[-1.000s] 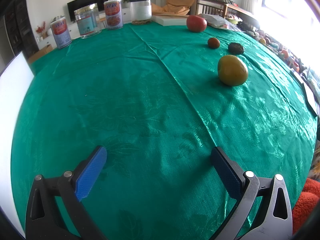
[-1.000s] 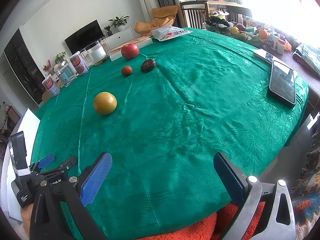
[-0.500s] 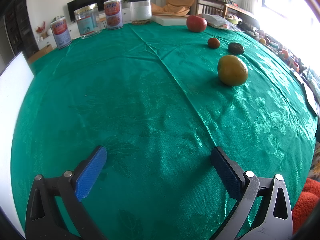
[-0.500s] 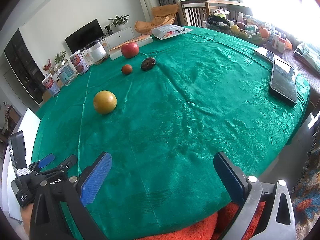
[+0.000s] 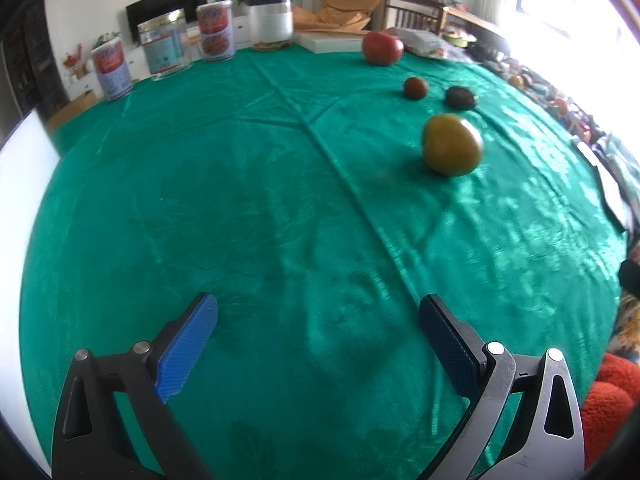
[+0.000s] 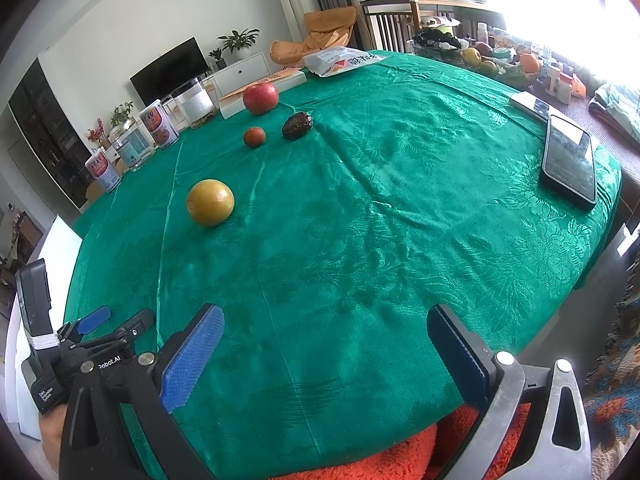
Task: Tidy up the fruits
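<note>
Fruit: four pieces are lying on the green cloth point(image 6: 400, 208) of the tabletop, none of them touching.
Orange: orange point(image 6: 210, 202) point(image 5: 452, 145) is sitting alone toward the left edge, nearest the grippers and well apart from the other three.
Apple: apple point(image 6: 260, 98) point(image 5: 382, 47) is resting near the far edge, just in front of a flat white box point(image 6: 264, 84).
Small fruit: small red fruit point(image 6: 254, 136) point(image 5: 415, 87) is lying between the apple and the orange, nearer the apple.
Dark fruit: dark fruit point(image 6: 297, 125) point(image 5: 461, 97) is lying just beside the small red fruit, on its right, tilted.
Left gripper: left gripper point(image 5: 318, 312) is hovering over bare cloth near the near edge, jaws spread wide, holding nothing; it is also showing low at the left edge of the right wrist view point(image 6: 116, 320).
Right gripper: right gripper point(image 6: 326, 318) is hanging over the near edge of the tabletop, jaws wide apart, empty.
Phone: phone point(image 6: 568, 162) is lying flat by the right edge, screen up.
Cans and jars: three cans and jars point(image 5: 160, 52) are standing upright along the far left edge, with a white jar point(image 5: 271, 22) to their right.
Bag: printed bag point(image 6: 340, 60) is lying at the far edge, behind the apple.
Blur: left wrist view is slightly smeared, so the dark fruit's kind is unclear.
</note>
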### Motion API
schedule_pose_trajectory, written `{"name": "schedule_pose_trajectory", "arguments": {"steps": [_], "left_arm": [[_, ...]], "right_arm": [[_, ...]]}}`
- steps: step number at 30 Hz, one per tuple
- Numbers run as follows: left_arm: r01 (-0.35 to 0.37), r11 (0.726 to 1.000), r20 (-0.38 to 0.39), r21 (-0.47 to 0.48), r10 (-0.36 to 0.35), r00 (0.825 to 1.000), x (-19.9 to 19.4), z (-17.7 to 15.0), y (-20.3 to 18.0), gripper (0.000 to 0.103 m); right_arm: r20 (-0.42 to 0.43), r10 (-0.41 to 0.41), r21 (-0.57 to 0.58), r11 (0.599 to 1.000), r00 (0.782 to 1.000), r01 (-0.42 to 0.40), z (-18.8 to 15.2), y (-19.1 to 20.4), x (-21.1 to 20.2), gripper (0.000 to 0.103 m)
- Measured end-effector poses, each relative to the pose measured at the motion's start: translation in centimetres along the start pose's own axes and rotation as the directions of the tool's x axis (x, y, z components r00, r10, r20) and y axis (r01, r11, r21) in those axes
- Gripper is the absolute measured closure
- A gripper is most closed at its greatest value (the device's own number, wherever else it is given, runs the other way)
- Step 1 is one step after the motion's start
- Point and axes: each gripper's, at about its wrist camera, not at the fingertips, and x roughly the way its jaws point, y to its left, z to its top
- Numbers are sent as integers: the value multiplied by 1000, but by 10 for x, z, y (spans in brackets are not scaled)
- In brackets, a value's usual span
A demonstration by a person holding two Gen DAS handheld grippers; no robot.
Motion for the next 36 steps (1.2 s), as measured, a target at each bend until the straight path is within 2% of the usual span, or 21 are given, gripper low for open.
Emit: {"name": "schedule_pose_trajectory", "arguments": {"steps": [3,8,11,15,18,20,21,22,23,26,29,32,36], "left_arm": [[75,995,53,65,-78,996,-8,29,-24,2],[160,966,39,203,-172,984,16,81,-75,2],[135,966,22,222,-144,989,41,96,-91,2],[126,978,1,165,-128,992,62,104,-87,2],[120,978,-13,172,-120,993,70,103,-87,4],[127,976,-13,179,-127,992,70,102,-89,17],[128,974,-26,185,-126,992,72,101,-89,39],[137,972,-48,190,-130,990,75,101,-90,50],[144,972,-48,188,-137,989,74,98,-90,50],[122,979,-33,164,-118,992,63,93,-79,51],[97,988,10,120,-99,995,31,87,-54,51],[19,995,50,97,-24,998,0,77,-19,51],[-65,996,31,67,63,998,-16,55,27,51]], "right_arm": [[-6,8,3,1000,1000,-8,1,-1,1,2],[-8,8,-2,1000,1000,-8,1,-1,1,2],[-7,15,8,1000,1000,-15,1,-3,1,2],[-10,26,17,1000,1000,-25,1,-6,1,2],[-15,29,15,999,999,-29,2,-6,2,2],[-16,31,15,999,999,-31,2,-6,2,2],[-16,30,16,999,999,-30,2,-6,2,2],[-16,29,17,999,999,-29,2,-6,2,2],[-16,28,18,999,999,-28,2,-6,2,2],[-13,23,20,1000,1000,-23,2,-6,1,2],[-9,16,16,1000,1000,-16,1,-4,0,2],[-10,11,11,1000,1000,-11,2,-4,0,2],[-7,3,5,1000,1000,-3,1,-2,0,2]]}}
